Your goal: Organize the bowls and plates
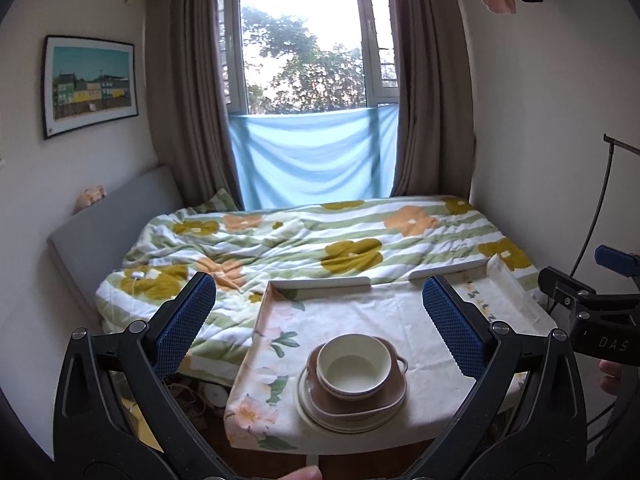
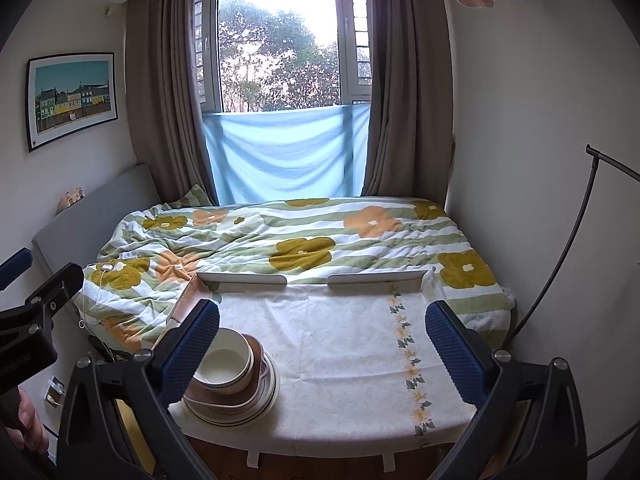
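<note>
A stack of dishes stands on the cloth-covered table (image 1: 360, 308): a cream bowl (image 1: 354, 364) sits in a brown handled dish (image 1: 394, 394), which rests on cream plates (image 1: 316, 414). In the right wrist view the same bowl (image 2: 224, 364), brown dish (image 2: 224, 398) and plates (image 2: 240, 414) stand at the table's (image 2: 340, 352) near left. My left gripper (image 1: 318, 316) is open and empty, held above and short of the stack. My right gripper (image 2: 322, 342) is open and empty, to the right of the stack.
A bed with a flowered quilt (image 1: 320, 240) lies behind the table, under a curtained window (image 1: 308, 40). Two low white rails (image 2: 312, 280) edge the table's far side. A thin black stand (image 2: 568, 240) rises by the right wall. The wooden floor (image 2: 320, 464) shows below the table's front edge.
</note>
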